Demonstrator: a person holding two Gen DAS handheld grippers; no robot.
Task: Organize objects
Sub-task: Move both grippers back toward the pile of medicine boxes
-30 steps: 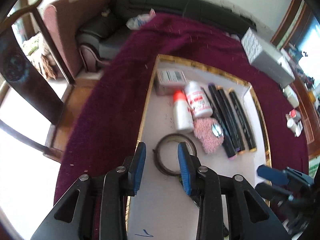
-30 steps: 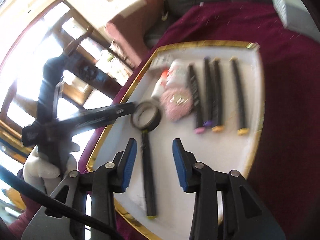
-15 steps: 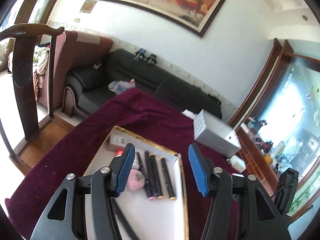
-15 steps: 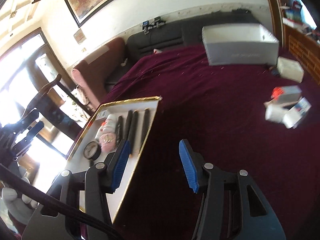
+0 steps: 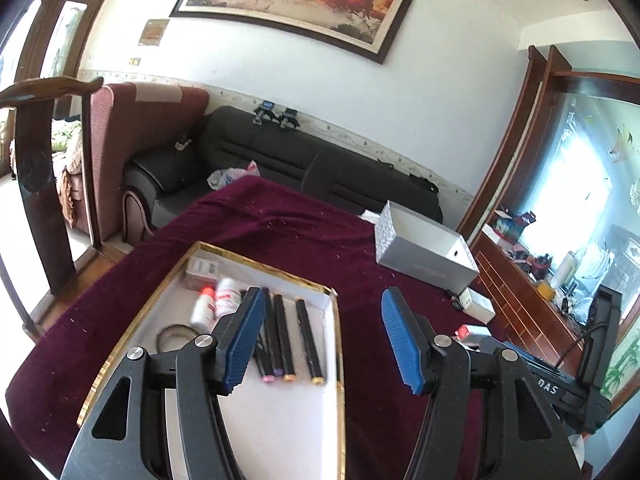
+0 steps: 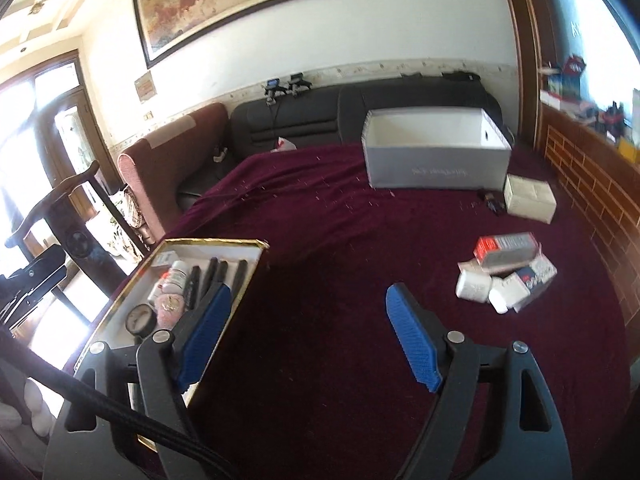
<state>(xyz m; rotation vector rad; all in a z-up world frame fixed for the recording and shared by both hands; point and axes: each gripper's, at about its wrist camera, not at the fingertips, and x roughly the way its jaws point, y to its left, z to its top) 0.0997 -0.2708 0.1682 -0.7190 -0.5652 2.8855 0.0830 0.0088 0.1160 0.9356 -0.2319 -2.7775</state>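
Note:
A white gold-rimmed tray [image 5: 280, 432] [image 6: 256, 245] lies on the maroon cloth. It holds several black pens [image 5: 306, 332] [image 6: 218, 270], two white bottles [image 5: 202, 310], a small box [image 5: 202, 270], a tape ring [image 5: 174, 334] [image 6: 140, 318] and a pink puff [image 6: 170, 308]. My left gripper [image 5: 320, 340] is open and empty, raised above the tray's right edge. My right gripper [image 6: 308, 336] is open and empty over bare cloth right of the tray. A pile of small boxes and bottles [image 6: 506, 270] lies to the right.
An open grey-white box [image 5: 426, 250] [image 6: 434, 156] stands at the far side of the table. A small white box [image 6: 528, 196] lies beside it. A dark sofa [image 5: 280, 160] and a wooden chair [image 5: 36, 168] stand beyond the table.
Both grippers have lifted away from the tray and tilted up, and both have opened wider. The right one has swung right, over bare cloth.

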